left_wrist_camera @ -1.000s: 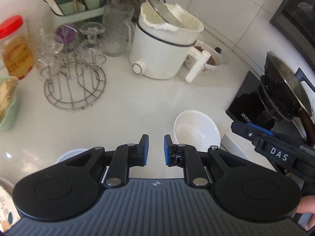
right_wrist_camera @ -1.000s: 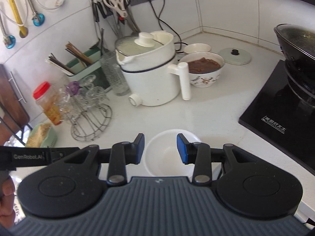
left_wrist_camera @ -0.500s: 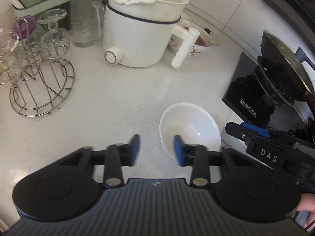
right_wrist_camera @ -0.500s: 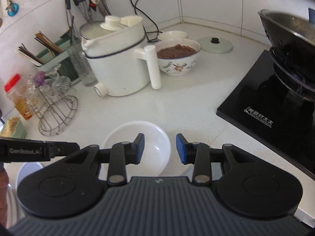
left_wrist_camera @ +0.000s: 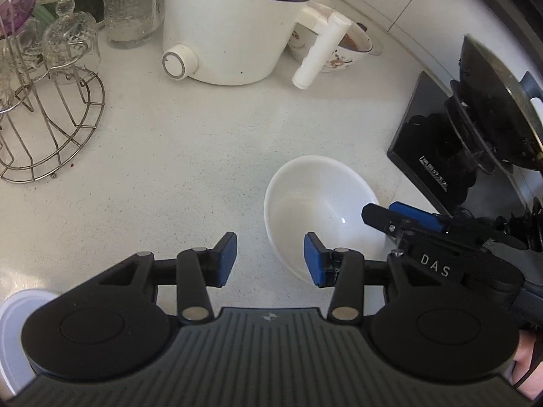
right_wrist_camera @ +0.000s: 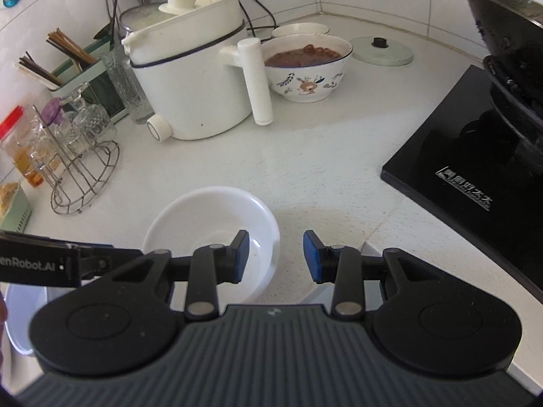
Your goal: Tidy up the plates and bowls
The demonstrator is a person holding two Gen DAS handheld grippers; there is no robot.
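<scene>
"DAS" in white letters on the black body of the right hand-held gripper (left_wrist_camera: 400, 218), seen from the left wrist. "enRobot.AI", cut off at the frame edge, on the left hand-held gripper (right_wrist_camera: 44, 264). White logo and characters, possibly Chinese, unreadable, on the black cooktop (right_wrist_camera: 465, 193).

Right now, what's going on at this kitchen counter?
A person holds a gripper in each hand, and both are closing in on an empty white bowl standing on the counter. The left gripper and the right gripper are each open, straddling opposite sides of the bowl's rim without gripping it. Nothing is lifted yet. An electric pot and a patterned bowl of food sit farther back.
</scene>
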